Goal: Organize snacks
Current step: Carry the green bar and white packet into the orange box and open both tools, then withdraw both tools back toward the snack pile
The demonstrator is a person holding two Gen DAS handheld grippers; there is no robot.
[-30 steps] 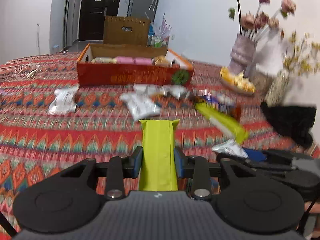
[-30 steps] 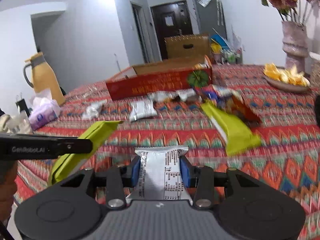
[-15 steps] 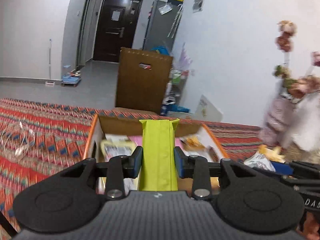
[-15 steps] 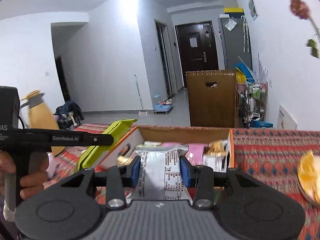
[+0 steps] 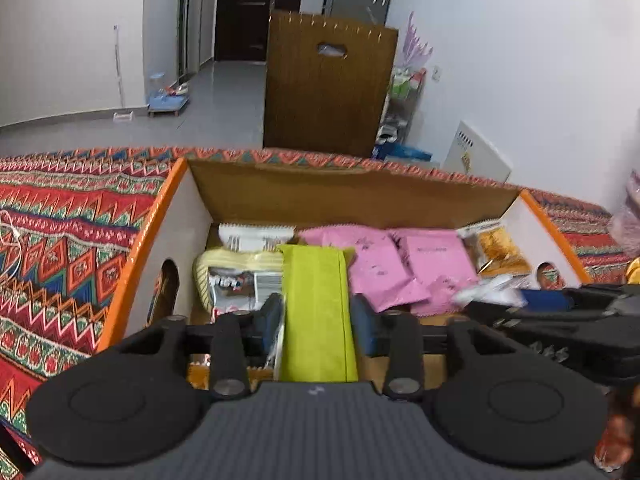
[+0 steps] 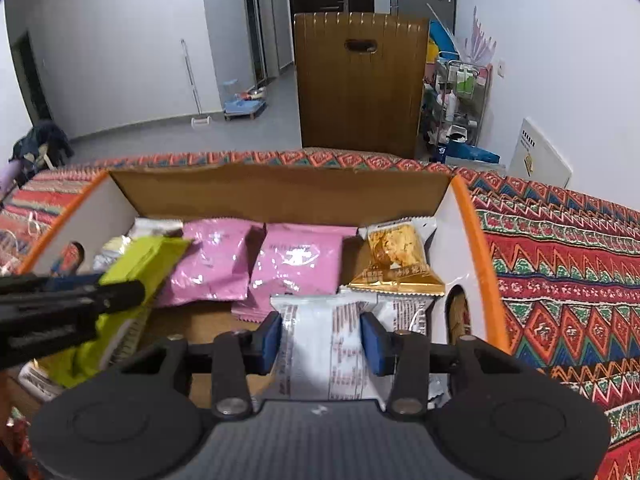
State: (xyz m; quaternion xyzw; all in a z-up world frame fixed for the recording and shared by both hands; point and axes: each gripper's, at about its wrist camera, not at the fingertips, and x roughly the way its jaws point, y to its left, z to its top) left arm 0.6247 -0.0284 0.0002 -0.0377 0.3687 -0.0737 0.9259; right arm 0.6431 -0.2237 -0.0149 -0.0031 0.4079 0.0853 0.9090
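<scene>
Both grippers over open cardboard box (image 5: 352,200) on zigzag tablecloth (image 5: 60,232)

Left gripper (image 5: 316,316): jaws just been opening, green snack pack (image 5: 316,312) between blue pads, small gaps both sides, pads not squeezing it. Pack over left part of box

Right gripper (image 6: 322,338): jaws just been opening too, white snack pack (image 6: 320,344) between pads, gap on each side, let go. Pack over right part of box

Inside box: two pink packs (image 6: 256,264) in middle, gold pack (image 6: 396,260) at right, pale yellow pack (image 5: 232,272) at left

Brown chair back (image 6: 360,80) behind table
</scene>
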